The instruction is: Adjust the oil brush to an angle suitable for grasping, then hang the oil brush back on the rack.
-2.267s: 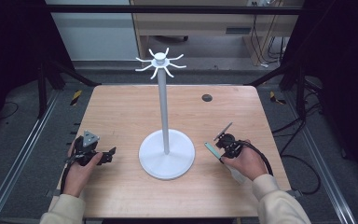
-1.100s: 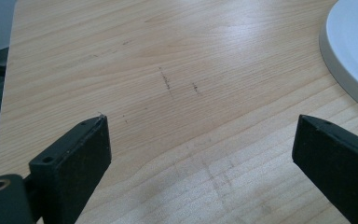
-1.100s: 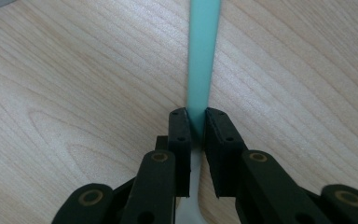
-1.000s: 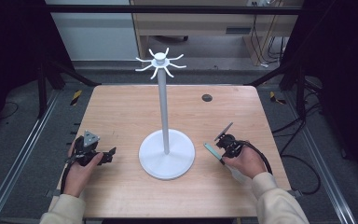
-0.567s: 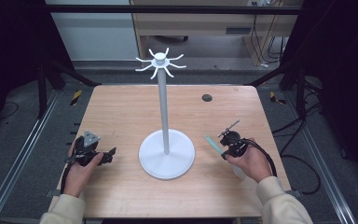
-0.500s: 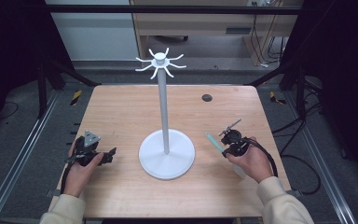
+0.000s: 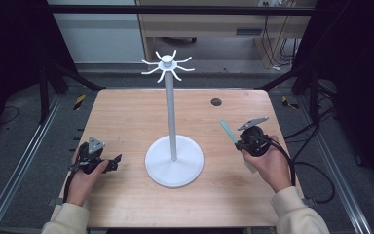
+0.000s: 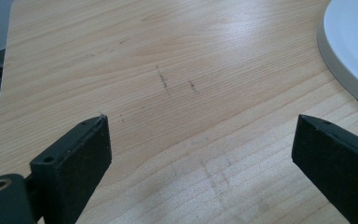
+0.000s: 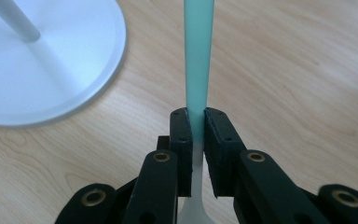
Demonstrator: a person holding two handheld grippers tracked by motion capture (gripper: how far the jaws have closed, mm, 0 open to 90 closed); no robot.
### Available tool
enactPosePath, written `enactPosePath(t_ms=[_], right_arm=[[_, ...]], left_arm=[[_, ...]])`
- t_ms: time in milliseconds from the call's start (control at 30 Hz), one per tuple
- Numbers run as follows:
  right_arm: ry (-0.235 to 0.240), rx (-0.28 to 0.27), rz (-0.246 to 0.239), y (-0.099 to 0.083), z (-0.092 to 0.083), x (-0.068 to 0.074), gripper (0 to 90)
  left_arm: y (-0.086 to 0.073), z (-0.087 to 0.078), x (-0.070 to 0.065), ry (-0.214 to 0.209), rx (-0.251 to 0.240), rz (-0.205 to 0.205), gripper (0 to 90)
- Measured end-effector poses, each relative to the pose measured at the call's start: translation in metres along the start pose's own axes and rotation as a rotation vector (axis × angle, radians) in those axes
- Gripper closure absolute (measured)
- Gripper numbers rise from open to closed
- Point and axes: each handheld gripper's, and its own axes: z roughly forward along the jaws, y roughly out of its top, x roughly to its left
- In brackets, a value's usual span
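A white stand (image 7: 170, 117) with a round base (image 7: 174, 163) and a ring of hooks on top rises from the middle of the wooden table (image 7: 126, 117). To its right, my right gripper (image 7: 238, 140) is shut on a thin pale-teal stick (image 7: 227, 130), held off the table and pointing up and left. In the right gripper view the stick (image 9: 198, 56) runs up from between the closed pads of my right gripper (image 9: 198, 115), with the stand's base (image 9: 51, 70) at the upper left. My left gripper (image 7: 113, 162) rests near the table's left front, open and with nothing in it (image 8: 200, 135).
A small dark round hole (image 7: 216, 102) sits in the table top at the back right. The stand's base edge (image 8: 354, 46) lies just to the right of the left gripper. Black cables (image 7: 316, 170) trail off the table's right side.
My right hand has lifted the teal stick off the table and drifted slightly right. The left hand and the stand have not moved.
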Motion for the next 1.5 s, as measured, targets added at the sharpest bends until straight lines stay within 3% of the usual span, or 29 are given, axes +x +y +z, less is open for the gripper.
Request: enactPosePath(t_ms=[167,667,1500], right_arm=[[0.015,-0.077,0.030,0.003,-0.010,-0.002,81.7],[0.035,-0.259,0.051,0.013,-0.045,0.007,81.7],[0.077,-0.416,0.028,0.030,-0.070,0.022,81.7]], left_arm=[[0.000,0.000,0.000,-0.001,0.004,0.005,4.3],[0.000,0.000,0.000,0.000,0.001,0.001,4.5],[0.000,0.000,0.000,-0.002,0.004,0.007,4.5]])
